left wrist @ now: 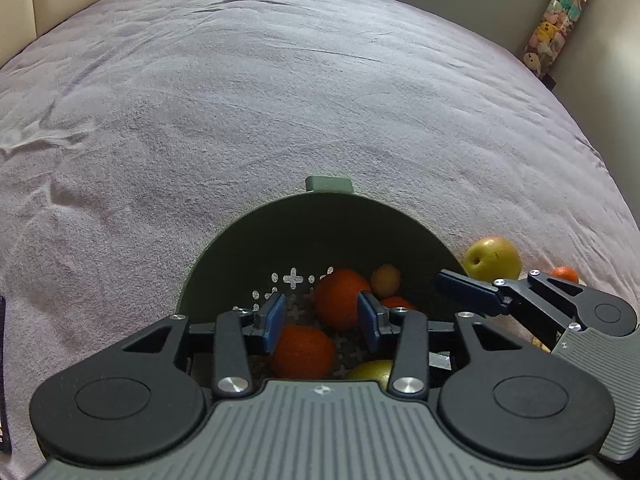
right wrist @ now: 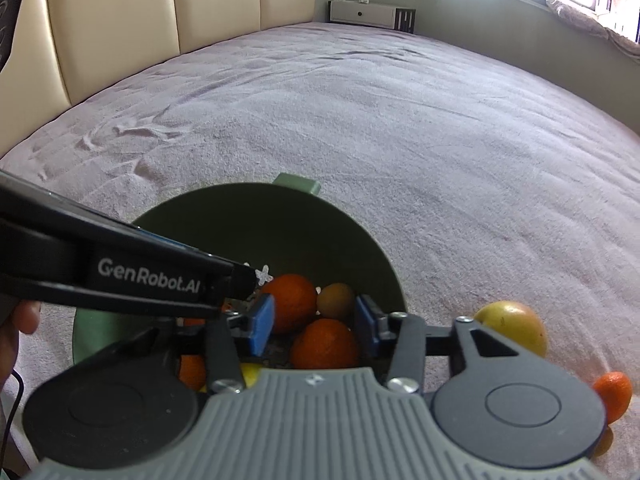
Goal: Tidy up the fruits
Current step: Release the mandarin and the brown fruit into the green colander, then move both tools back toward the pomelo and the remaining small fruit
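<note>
A dark green basket [left wrist: 248, 236] [right wrist: 192, 224] sits on the bed and holds several oranges [left wrist: 340, 296] [right wrist: 290, 300], a small brownish fruit [left wrist: 386, 280] [right wrist: 337, 300] and a yellow fruit [left wrist: 370, 372]. My left gripper [left wrist: 324, 322] is open and empty above the basket's fruit. My right gripper [right wrist: 314, 326] is open and empty over the same basket; it also shows at the right of the left wrist view [left wrist: 468, 292]. A yellow apple [left wrist: 493, 258] [right wrist: 514, 326] and a small orange [left wrist: 564, 274] [right wrist: 614, 394] lie on the bed to the basket's right.
The grey bedspread [left wrist: 280, 100] [right wrist: 400, 120] stretches far ahead. A padded cream headboard [right wrist: 120, 20] lies to the left. A stack of plush toys [left wrist: 556, 32] stands in the corner at right. A white cabinet [right wrist: 372, 14] stands by the far wall.
</note>
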`<action>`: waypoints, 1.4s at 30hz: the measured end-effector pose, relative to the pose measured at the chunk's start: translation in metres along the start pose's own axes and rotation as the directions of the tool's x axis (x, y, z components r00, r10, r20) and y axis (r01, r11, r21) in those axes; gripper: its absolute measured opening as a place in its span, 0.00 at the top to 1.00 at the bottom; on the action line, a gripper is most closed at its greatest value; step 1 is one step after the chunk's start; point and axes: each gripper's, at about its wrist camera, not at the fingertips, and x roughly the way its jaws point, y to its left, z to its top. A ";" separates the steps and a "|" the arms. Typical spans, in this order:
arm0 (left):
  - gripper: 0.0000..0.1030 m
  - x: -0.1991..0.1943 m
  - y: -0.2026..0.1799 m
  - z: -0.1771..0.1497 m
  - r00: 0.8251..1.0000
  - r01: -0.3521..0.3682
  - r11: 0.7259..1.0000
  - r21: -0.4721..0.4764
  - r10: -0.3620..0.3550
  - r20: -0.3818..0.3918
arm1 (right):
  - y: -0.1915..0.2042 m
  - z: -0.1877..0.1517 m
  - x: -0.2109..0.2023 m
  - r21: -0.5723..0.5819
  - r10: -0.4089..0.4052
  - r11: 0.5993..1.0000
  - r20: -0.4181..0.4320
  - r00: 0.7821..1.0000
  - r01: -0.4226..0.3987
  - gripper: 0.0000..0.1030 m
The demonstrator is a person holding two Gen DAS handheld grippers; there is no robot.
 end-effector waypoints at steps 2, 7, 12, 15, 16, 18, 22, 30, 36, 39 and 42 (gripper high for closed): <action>0.53 -0.004 -0.002 0.000 1.000 -0.001 1.000 0.006 0.001 0.006 | 0.000 0.000 -0.005 0.002 -0.018 1.000 0.010 1.000 0.018 0.48; 0.50 -0.019 -0.011 -0.002 0.999 0.006 1.000 0.030 -0.007 0.044 | -0.006 0.000 -0.022 0.031 -0.070 0.997 0.046 0.996 0.069 0.38; 0.47 -0.037 -0.024 -0.005 0.994 0.017 0.996 0.088 -0.026 0.105 | -0.014 -0.001 -0.042 0.066 -0.118 0.991 0.064 0.991 0.113 0.33; 0.46 -0.046 -0.033 -0.007 0.990 0.025 0.993 0.112 -0.040 0.135 | -0.020 -0.005 -0.055 0.090 -0.154 0.985 0.066 0.986 0.147 0.20; 0.45 -0.049 -0.036 -0.008 0.988 0.031 0.992 0.120 -0.048 0.143 | -0.022 -0.006 -0.059 0.101 -0.164 0.982 0.069 0.984 0.157 0.18; 0.44 -0.054 -0.042 -0.010 0.985 0.044 0.989 0.140 -0.066 0.156 | -0.026 -0.009 -0.067 0.118 -0.179 0.978 0.065 0.982 0.170 0.17; 0.43 -0.062 -0.058 -0.017 0.981 0.060 0.980 0.188 -0.093 0.172 | -0.036 -0.016 -0.082 0.139 -0.215 0.969 0.053 0.975 0.206 0.17; 0.43 -0.066 -0.092 -0.032 0.973 0.103 0.953 0.286 -0.156 0.168 | -0.055 -0.042 -0.112 0.186 -0.297 0.939 0.024 0.954 0.288 0.13; 0.43 -0.064 -0.113 -0.041 0.968 0.126 0.933 0.336 -0.190 0.165 | -0.084 -0.069 -0.132 0.260 -0.343 0.903 -0.037 0.939 0.341 0.13; 0.43 -0.060 -0.122 -0.043 0.963 0.153 0.929 0.338 -0.217 0.158 | -0.101 -0.080 -0.135 0.309 -0.360 0.879 -0.070 0.930 0.364 0.13; 0.43 -0.055 -0.131 -0.046 0.960 0.172 0.923 0.344 -0.236 0.152 | -0.115 -0.090 -0.137 0.348 -0.380 0.852 -0.101 0.919 0.390 0.13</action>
